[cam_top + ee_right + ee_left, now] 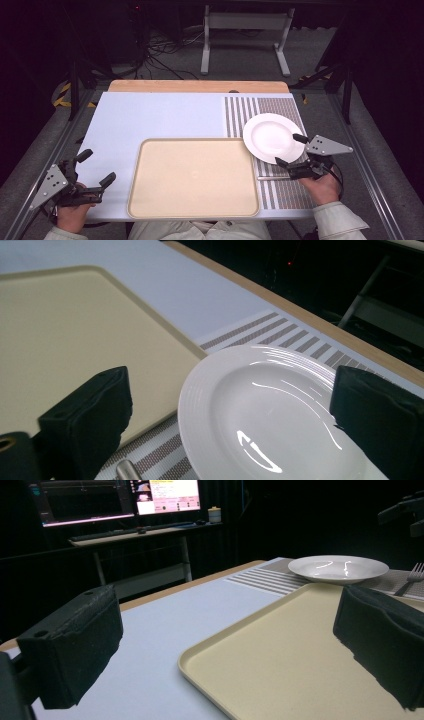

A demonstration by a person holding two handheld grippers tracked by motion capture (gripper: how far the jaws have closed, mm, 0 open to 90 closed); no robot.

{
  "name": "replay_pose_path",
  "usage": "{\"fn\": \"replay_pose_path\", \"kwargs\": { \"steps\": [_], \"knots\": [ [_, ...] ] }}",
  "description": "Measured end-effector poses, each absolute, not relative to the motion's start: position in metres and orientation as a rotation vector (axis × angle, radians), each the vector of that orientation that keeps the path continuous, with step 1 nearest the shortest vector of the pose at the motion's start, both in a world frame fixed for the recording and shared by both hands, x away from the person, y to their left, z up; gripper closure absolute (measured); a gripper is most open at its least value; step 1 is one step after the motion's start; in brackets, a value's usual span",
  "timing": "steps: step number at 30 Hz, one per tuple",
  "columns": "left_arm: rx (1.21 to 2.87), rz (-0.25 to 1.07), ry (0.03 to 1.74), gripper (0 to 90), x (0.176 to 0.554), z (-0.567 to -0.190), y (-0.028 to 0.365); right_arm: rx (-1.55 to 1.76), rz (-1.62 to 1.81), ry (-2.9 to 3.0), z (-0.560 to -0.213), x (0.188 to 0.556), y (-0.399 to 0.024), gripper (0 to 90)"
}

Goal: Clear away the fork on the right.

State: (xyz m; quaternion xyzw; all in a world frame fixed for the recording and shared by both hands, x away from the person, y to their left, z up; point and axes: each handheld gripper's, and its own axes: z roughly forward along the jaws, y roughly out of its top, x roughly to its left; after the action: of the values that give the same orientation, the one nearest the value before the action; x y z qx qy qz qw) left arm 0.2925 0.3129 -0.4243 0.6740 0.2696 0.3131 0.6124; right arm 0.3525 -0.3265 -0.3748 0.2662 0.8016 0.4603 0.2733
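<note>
While jaws gape, right hand-held gripper (291,149) hovers beside plate (270,136).

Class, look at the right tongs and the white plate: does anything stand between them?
Nothing visible does. The right tongs stand open at the near right rim of the white plate, which lies bare on the striped placemat; a fork lies nearer, aside.

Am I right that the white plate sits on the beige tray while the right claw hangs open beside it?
Not quite: the plate sits on the striped mat, just off the tray, as the high view shows. The right claw is indeed open beside it.
</note>
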Motion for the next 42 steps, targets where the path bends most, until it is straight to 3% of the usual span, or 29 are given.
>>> {"fn": "replay_pose_path", "kwargs": {
  "steps": [13, 42],
  "knots": [
    [1.562, 0.715, 0.623, 0.3, 0.293, -0.425, 0.312, 0.594, 0.92, 2.473, -0.359, 0.362, -0.324, 11.3],
    [1.564, 0.717, 0.629, 0.2, 0.293, -0.425, 0.312, 0.423, 0.429, 2.844, -0.38, 0.372, -0.313, 19.0]
  ]
}}
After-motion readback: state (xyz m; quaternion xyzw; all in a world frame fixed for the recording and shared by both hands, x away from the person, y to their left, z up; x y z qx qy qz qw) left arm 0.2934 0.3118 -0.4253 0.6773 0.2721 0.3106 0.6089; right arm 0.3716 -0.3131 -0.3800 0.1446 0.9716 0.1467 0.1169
